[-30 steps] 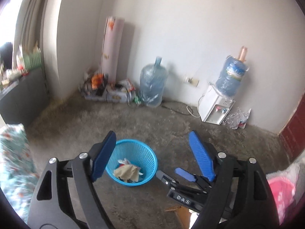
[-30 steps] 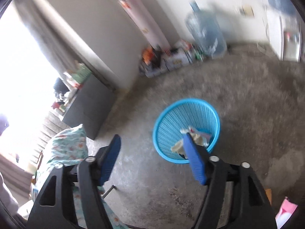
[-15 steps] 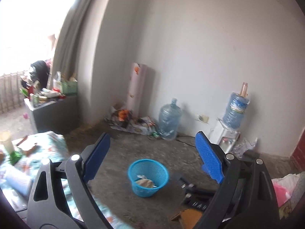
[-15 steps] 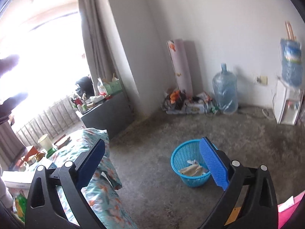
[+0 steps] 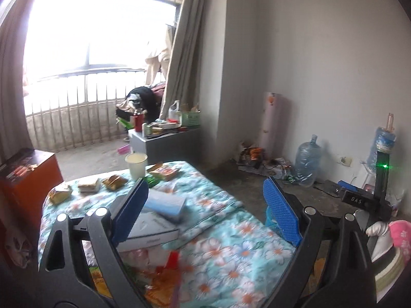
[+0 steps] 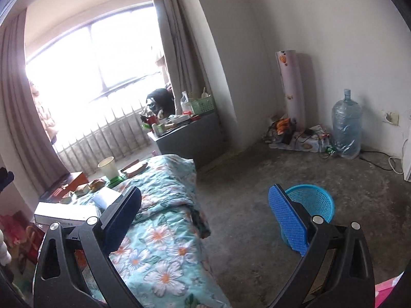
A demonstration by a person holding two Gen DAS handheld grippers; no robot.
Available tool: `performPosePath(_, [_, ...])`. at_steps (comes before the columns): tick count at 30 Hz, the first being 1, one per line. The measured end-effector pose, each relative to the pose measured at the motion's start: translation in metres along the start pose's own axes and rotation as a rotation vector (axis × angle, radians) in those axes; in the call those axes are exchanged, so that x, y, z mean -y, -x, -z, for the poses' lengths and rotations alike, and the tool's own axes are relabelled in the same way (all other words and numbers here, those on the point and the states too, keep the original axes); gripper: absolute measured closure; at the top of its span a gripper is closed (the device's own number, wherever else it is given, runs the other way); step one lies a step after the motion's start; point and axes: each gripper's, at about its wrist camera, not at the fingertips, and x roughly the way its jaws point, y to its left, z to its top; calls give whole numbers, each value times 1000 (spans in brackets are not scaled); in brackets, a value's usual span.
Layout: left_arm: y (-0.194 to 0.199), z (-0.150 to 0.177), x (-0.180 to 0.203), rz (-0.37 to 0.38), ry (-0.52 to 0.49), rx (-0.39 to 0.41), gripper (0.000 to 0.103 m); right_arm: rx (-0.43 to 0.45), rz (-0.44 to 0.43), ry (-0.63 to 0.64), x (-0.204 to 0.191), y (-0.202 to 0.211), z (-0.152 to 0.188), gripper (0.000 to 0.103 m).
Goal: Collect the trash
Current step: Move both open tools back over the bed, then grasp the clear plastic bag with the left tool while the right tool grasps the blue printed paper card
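On the floral-covered surface [image 5: 231,246] wrappers [image 5: 113,181] and a paper cup [image 5: 136,165] are lying uncollected, well apart from the blue basket [image 6: 312,202] on the floor beside it; most collecting seems left; the left hand-held gripper [image 5: 205,213] and right hand-held gripper [image 6: 203,220] are both gaping wide, gripping nothing; "DAS" is showing on the right one's body [image 5: 357,200].

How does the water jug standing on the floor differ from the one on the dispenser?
The floor jug stands upright, neck up, on the concrete by the wall; the dispenser jug sits raised and inverted, neck down. The floor jug looks clear and bare, while the dispenser jug carries a blue and white label and has something tan on top. The floor jug shows whole; the dispenser jug is partly hidden behind a black mount. Both are translucent bluish plastic.
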Motion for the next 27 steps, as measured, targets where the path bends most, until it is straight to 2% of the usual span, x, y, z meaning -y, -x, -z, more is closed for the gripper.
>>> performPosePath(8, [24,42,-54,-84,69,-74,16,-89,-108,27,-41,-18,13,7])
performPosePath(15, [28,55,-74,-96,112,-84,16,-161,-173,18,-61,-33,23,7])
performPosePath(27, [30,85,-111,-119,188,-128,16,-328,-344,-21,-106,-73,42,7])
